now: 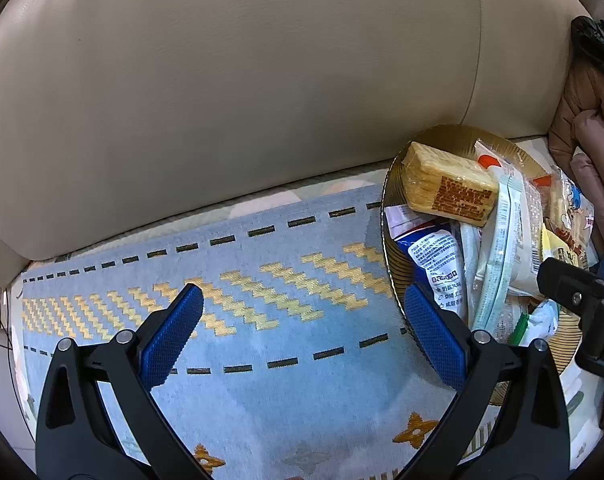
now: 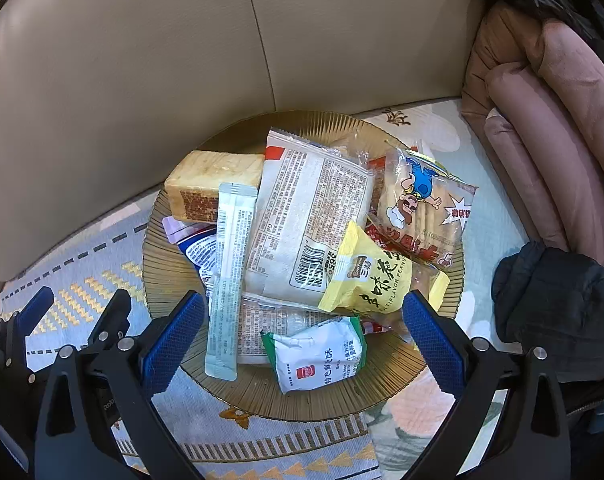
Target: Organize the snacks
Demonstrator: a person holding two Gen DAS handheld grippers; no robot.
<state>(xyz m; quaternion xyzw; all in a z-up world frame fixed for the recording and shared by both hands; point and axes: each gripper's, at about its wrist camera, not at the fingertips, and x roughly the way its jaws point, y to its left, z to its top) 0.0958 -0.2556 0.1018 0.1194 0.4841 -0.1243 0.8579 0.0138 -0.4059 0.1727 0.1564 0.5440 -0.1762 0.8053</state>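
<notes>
Both grippers are spread wide with nothing between their blue textured pads. Nearest the right gripper (image 2: pixel 304 332), a small white packet with a green edge and a red logo (image 2: pixel 318 354) lies between the fingertips at the near side of a round, ribbed, gold-toned plate (image 2: pixel 173 276) heaped with snacks. Just past the fingertips sit a yellow peanut packet (image 2: pixel 366 276), a long pale-blue stick sachet (image 2: pixel 227 276) by the left finger, and a large clear-and-white bag with a barcode (image 2: pixel 306 224). Beyond them lie a cartoon-printed biscuit bag (image 2: pixel 422 208) and a clear-wrapped block of toast slices (image 2: pixel 209 184). The left gripper (image 1: pixel 304 334) hangs over bare rug, the plate just off its right finger, where a blue-and-white pouch (image 1: pixel 436 256) rests. The pile is my worry: the packets overlap loosely and slickly, so closing on one could, I judge, pinch a neighbour's edge as well, drag the stick sachet off the rim, or tip the plate on the soft surface. The two grippers are also near each other and could collide. The plate rests on a pale-blue woven rug with yellow zigzags and dark dashes (image 1: pixel 261 280) spread over a seat, with a cream leather sofa back (image 1: pixel 221 100) behind, and pink quilted fabric (image 2: pixel 542 140) and a dark padded garment (image 2: pixel 554 292) beyond the right finger.
</notes>
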